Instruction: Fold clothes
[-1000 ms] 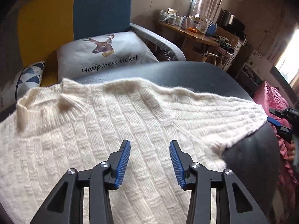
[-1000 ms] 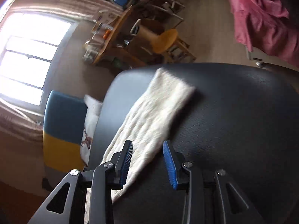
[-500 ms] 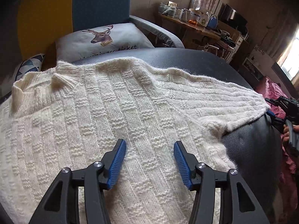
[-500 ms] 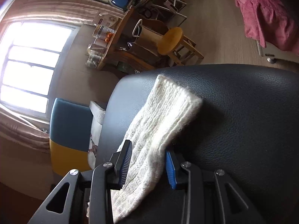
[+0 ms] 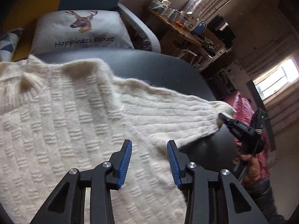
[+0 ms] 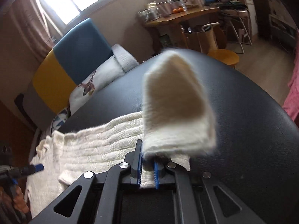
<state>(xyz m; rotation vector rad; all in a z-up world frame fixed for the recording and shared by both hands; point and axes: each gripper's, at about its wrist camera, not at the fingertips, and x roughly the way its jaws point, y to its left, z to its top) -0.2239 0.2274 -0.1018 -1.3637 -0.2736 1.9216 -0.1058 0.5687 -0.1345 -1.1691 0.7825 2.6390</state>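
right hand-held gripper [image 6: 148,165] pinches sleeve cuff [image 6: 177,130] | left hand-held gripper [image 5: 149,165] spread

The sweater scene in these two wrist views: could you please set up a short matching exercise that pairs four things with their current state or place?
Things:
1. right gripper
2. left gripper
3. sleeve cuff
4. deer cushion

States:
A. open above the sweater body
B. on the blue and yellow armchair
C. shut on the sleeve
D. lifted off the black surface, flopping forward

Pairs: 1-C, 2-A, 3-D, 4-B
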